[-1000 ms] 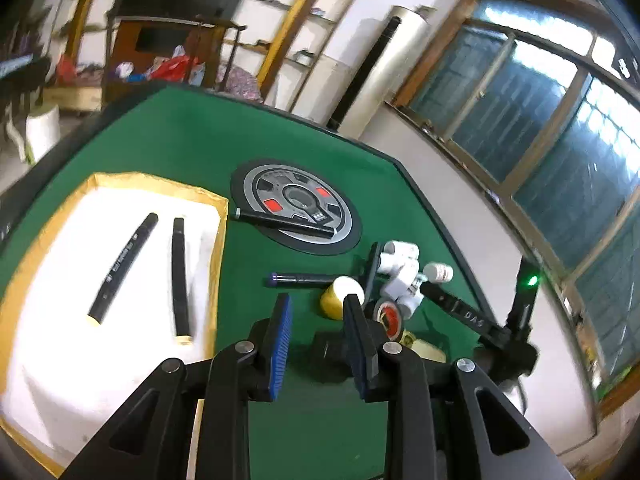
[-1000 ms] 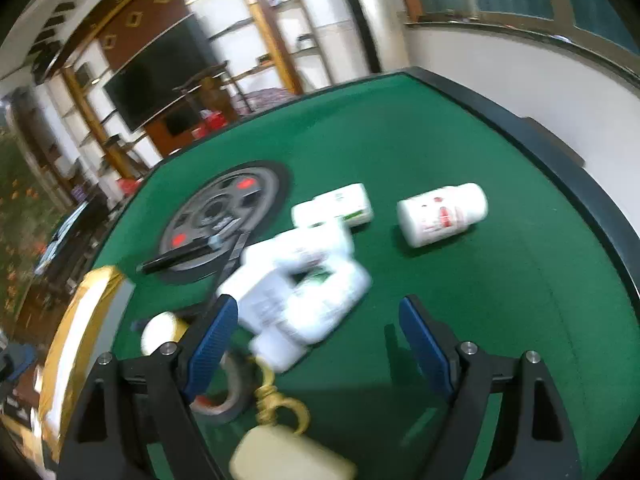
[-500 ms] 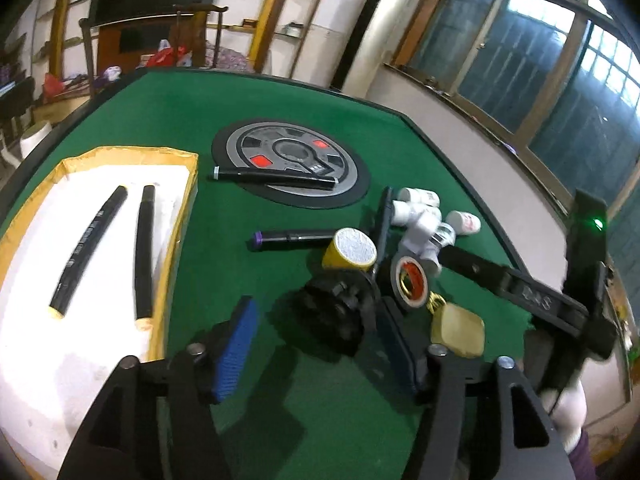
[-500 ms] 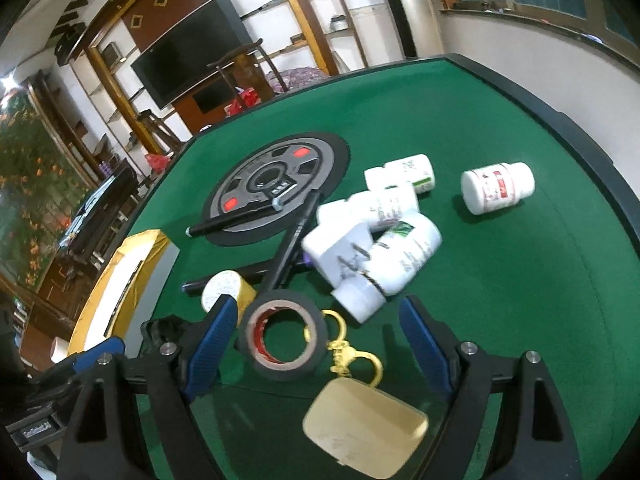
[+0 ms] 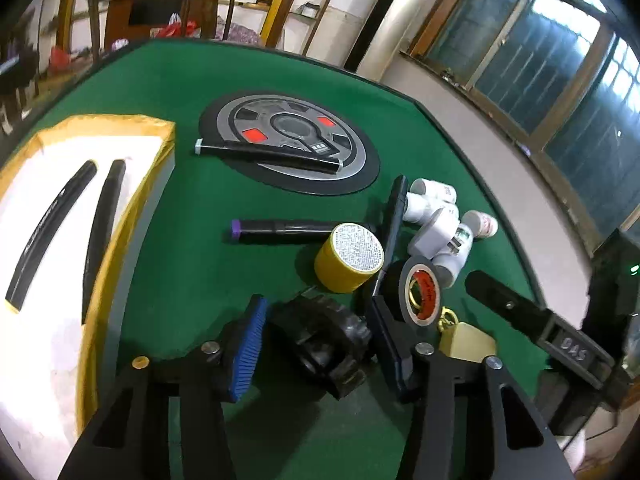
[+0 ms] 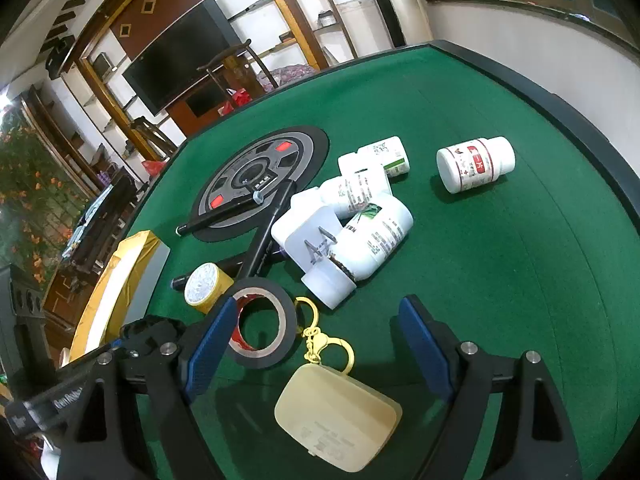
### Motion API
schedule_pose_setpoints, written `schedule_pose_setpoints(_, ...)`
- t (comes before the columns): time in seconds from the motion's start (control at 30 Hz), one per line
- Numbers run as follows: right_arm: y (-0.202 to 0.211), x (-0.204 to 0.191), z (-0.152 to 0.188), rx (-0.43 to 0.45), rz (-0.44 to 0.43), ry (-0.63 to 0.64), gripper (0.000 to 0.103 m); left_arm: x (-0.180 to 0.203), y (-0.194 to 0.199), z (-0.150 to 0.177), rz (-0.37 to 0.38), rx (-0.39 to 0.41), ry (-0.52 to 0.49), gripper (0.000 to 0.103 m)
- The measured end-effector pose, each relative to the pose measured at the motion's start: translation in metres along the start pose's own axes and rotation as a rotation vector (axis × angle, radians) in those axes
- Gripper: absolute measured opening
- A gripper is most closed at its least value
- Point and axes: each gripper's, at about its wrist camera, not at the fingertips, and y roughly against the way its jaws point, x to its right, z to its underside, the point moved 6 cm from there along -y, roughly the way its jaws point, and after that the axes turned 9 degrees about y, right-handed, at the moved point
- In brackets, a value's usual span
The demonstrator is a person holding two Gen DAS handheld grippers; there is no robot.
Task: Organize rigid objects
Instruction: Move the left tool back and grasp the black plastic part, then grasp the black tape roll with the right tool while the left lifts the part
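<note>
Green felt covers the bench point(image 5: 168, 240), with shelving and a dark television behind it. At about nine o'clock in the left wrist view sits the yellow-edged tray point(image 5: 132, 208), two black markers lying in it; at twelve o'clock is a grey wheel-pattern disc point(image 5: 290, 142) with another black marker across it.

My left hand-held gripper point(image 5: 316, 340) straddles a black ribbed knob-like object point(image 5: 320, 340) at six o'clock. Its jaws have just been closing, with that object between them, yet I still see a sliver of gap at the blue pad, so I judge it not gripped yet. To do this well I would centre the pads on the ribbed sides, close squarely, then lift straight up, clear of the black tape roll point(image 5: 416, 294) touching the right finger.

My right hand-held gripper point(image 6: 316, 344) stands wide and holds nothing, with a cream keyring case point(image 6: 338, 416) just below its span.

Writing: "DAS" reads, upside down, on the other gripper's arm. The separate white pill bottle point(image 6: 474, 164) carries red characters I cannot read, and the yellow tape roll's point(image 5: 348, 256) printed face is too fine.
</note>
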Motion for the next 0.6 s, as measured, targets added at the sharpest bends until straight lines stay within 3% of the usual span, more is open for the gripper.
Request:
schedule_pose_setpoints(0.2,-0.004,-0.01,-0.003,-0.015,-0.038,0.022,0.082,-0.007,0.03,0.001,0.106,-0.007,0.066,0.043)
schedule_pose_setpoints(0.37,-0.002,-0.046,-0.005,-0.011,-0.043,0.141,0.082,-0.007,0.068,-0.002,0.19,0.045,0.069,0.043)
schedule_pose_setpoints(0.5,-0.008,-0.076,-0.004,-0.016,-0.025,0.266,0.082,-0.015,0.094,-0.008,0.225,0.082,0.082,0.043)
schedule_pose_setpoints(0.6,-0.022,-0.086,-0.001,-0.046,0.007,0.319,0.073,-0.028,0.109,-0.013,0.225,0.107,0.104,0.043)
